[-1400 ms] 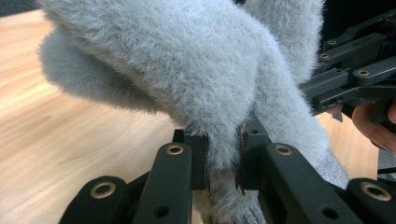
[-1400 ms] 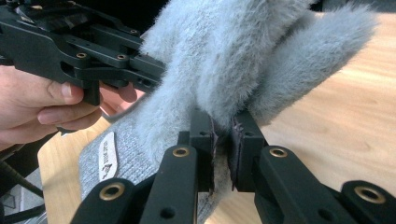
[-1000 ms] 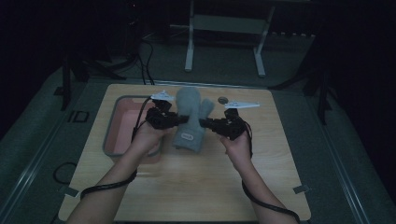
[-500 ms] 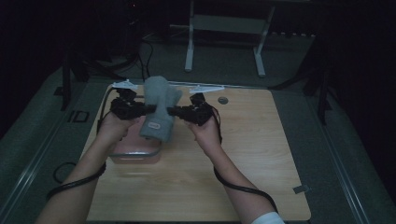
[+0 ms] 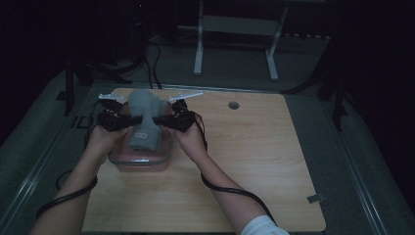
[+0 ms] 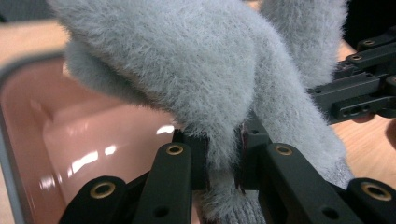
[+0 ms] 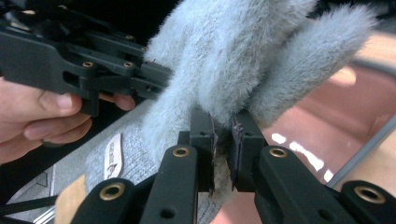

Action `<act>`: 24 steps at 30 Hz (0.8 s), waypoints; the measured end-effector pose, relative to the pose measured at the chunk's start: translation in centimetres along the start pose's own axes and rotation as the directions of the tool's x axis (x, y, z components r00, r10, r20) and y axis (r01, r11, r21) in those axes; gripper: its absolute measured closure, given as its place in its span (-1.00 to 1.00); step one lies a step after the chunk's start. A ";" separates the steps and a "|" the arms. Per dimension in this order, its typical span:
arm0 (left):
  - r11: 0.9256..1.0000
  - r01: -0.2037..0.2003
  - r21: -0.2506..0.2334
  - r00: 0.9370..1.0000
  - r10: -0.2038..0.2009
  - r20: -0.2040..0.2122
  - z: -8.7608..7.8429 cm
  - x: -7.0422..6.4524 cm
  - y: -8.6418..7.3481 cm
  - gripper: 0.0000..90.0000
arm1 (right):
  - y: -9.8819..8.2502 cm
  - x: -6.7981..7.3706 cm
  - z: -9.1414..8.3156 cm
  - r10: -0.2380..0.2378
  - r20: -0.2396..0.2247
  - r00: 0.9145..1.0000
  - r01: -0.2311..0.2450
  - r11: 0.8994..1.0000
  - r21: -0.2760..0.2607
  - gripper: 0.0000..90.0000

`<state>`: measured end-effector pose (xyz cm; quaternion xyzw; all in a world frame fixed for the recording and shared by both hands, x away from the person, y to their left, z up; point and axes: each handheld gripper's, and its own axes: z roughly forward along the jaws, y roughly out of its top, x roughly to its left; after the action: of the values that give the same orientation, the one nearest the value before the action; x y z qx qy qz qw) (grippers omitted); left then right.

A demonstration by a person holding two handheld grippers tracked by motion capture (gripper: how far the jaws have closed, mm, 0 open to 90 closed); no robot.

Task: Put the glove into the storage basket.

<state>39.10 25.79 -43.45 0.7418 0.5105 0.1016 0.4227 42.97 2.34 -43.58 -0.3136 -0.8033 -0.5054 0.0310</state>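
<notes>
High view: my left gripper (image 5: 128, 120) and my right gripper (image 5: 157, 121) both pinch a fuzzy grey glove (image 5: 144, 120), holding it over a pink tub (image 5: 139, 164). The tub sits on a wooden table (image 5: 254, 161). The room around is dark, with a grey floor (image 5: 235, 63).

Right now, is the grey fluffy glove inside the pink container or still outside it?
Outside: the glove hangs above the pink container, pinched by both tools.

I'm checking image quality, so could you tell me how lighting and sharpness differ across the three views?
High view: dim, dark surroundings, grey fuzzy glove soft. Left gripper view: bright, fur crisp, glare spots on the pink container. Right gripper view: bright, near jaws slightly soft.
</notes>
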 end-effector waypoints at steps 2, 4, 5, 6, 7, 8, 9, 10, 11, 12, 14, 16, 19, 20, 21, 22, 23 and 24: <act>1.000 0.013 0.028 1.000 -0.013 -0.016 1.0 0.4 -0.7 0.76 | -0.7 -0.5 1.0 0.019 0.015 1.000 -0.019 1.000 0.025 0.82; 0.998 0.024 0.056 0.999 -0.023 -0.031 1.8 0.8 -1.2 0.75 | -1.4 -0.9 2.0 0.034 0.025 0.999 -0.036 0.998 0.052 0.82; 0.997 0.024 0.074 0.999 -0.021 -0.040 2.2 1.0 -1.4 0.75 | -1.8 -1.0 2.4 0.043 0.033 0.999 -0.045 0.997 0.064 0.82; 0.996 0.030 0.087 0.998 -0.025 -0.051 2.5 1.1 -1.6 0.75 | -2.0 -1.2 2.8 0.044 0.041 0.998 -0.047 0.996 0.078 0.82; 0.994 0.038 0.103 0.998 -0.031 -0.061 2.9 1.2 -1.7 0.75 | -2.2 -1.3 3.3 0.040 0.051 0.998 -0.045 0.995 0.093 0.82; 0.992 0.041 0.121 0.997 -0.032 -0.074 3.2 1.3 -1.8 0.75 | -2.4 -1.3 3.7 0.037 0.065 0.997 -0.044 0.993 0.108 0.82; 0.989 0.049 0.137 0.996 -0.037 -0.087 3.6 1.4 -1.8 0.75 | -2.5 -1.4 4.1 0.037 0.076 0.996 -0.046 0.991 0.122 0.82; 0.986 0.058 0.157 0.994 -0.043 -0.101 3.9 1.5 -1.9 0.75 | -2.6 -1.4 4.4 0.031 0.088 0.996 -0.043 0.990 0.137 0.82; 0.982 0.063 0.176 0.992 -0.043 -0.115 4.3 1.5 -1.9 0.75 | -2.7 -1.4 4.8 0.021 0.108 0.994 -0.038 0.987 0.157 0.82; 0.978 0.072 0.198 0.990 -0.047 -0.131 4.7 1.5 -2.0 0.75 | -2.7 -1.4 5.2 0.016 0.120 0.993 -0.036 0.985 0.171 0.82; 0.967 0.079 0.241 0.987 -0.043 -0.152 5.4 1.6 -2.0 0.74 | -2.9 -1.4 5.8 0.011 0.142 0.990 -0.039 0.979 0.200 0.82; 0.958 0.076 0.276 0.985 -0.029 -0.171 6.0 1.6 -2.0 0.74 | -3.1 -1.6 6.3 0.015 0.158 0.987 -0.051 0.974 0.223 0.78; 0.949 0.071 0.306 0.982 -0.013 -0.189 6.6 1.6 -2.1 0.73 | -3.2 -1.6 6.7 0.007 0.185 0.983 -0.053 0.967 0.247 0.70; 0.947 0.066 0.314 0.982 -0.006 -0.188 6.9 1.6 -2.1 0.71 | -3.2 -1.6 6.7 0.008 0.183 0.983 -0.054 0.967 0.249 0.66; 0.944 0.065 0.324 0.982 -0.003 -0.190 7.1 1.6 -2.1 0.71 | -3.1 -1.6 6.5 0.012 0.182 0.983 -0.057 0.969 0.242 0.63; 0.939 0.058 0.338 0.978 0.013 -0.206 7.5 1.5 -2.1 0.70 | -3.0 -1.6 6.2 0.008 0.188 0.982 -0.051 0.972 0.229 0.59; 0.936 0.053 0.349 0.978 0.022 -0.206 7.8 1.5 -2.2 0.65 | -2.8 -1.6 5.7 0.010 0.181 0.983 -0.048 0.977 0.206 0.56; 0.937 0.058 0.346 0.979 0.015 -0.204 8.0 1.6 -2.2 0.59 | -2.7 -1.6 5.3 0.020 0.168 0.986 -0.053 0.980 0.193 0.49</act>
<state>42.99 23.24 -50.47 0.7851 0.5692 0.0800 0.2307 44.21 5.19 -48.81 -0.3644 -0.8431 -0.3953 0.0043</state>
